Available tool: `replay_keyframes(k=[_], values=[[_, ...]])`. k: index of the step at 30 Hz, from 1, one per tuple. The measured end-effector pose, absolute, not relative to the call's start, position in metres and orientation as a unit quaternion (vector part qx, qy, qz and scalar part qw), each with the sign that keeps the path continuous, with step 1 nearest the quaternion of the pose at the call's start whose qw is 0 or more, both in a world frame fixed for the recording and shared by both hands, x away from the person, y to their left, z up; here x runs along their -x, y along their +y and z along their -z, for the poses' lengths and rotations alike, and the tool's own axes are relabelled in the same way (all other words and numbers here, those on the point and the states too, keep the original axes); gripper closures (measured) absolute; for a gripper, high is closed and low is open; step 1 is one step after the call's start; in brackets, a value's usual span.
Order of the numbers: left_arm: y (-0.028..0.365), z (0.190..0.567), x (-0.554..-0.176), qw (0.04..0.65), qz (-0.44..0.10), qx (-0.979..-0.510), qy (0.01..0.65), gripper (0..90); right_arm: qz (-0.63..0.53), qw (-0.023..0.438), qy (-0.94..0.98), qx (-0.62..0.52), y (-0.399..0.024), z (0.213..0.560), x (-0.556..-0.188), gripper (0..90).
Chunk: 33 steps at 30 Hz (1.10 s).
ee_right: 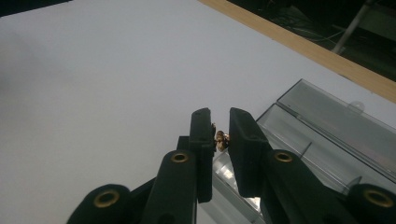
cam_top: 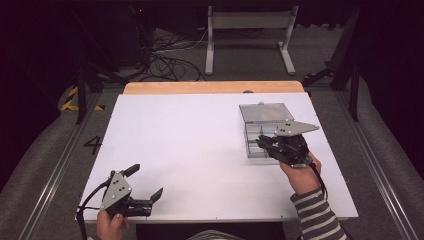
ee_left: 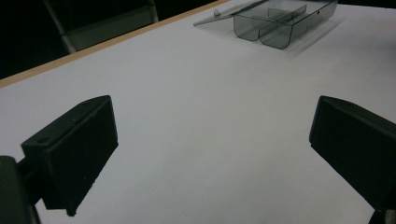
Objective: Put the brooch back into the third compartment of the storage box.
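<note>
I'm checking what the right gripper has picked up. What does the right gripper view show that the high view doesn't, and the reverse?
Right gripper view: a small gold-coloured piece pinched between the right gripper's jaws.

High view: the left gripper open above the table's near edge, and a striped sleeve.

Both: the clear compartment box with its lid open, on the white table.
</note>
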<state>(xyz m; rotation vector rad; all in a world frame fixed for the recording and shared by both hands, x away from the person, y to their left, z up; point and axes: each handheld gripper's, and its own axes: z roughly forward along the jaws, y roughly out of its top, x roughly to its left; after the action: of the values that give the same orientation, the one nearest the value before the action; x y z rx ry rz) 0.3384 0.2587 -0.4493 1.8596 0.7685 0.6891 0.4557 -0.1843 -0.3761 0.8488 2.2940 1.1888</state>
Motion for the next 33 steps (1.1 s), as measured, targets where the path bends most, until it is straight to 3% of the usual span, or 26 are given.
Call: replay_keyframes(k=[33], values=[[0.259, 0.449, -0.338, 0.487, -0.287, -0.763, 0.313, 1.5, -0.426, 0.239, 0.769, -0.413, -0.252, 0.380, -0.475, 80.2]])
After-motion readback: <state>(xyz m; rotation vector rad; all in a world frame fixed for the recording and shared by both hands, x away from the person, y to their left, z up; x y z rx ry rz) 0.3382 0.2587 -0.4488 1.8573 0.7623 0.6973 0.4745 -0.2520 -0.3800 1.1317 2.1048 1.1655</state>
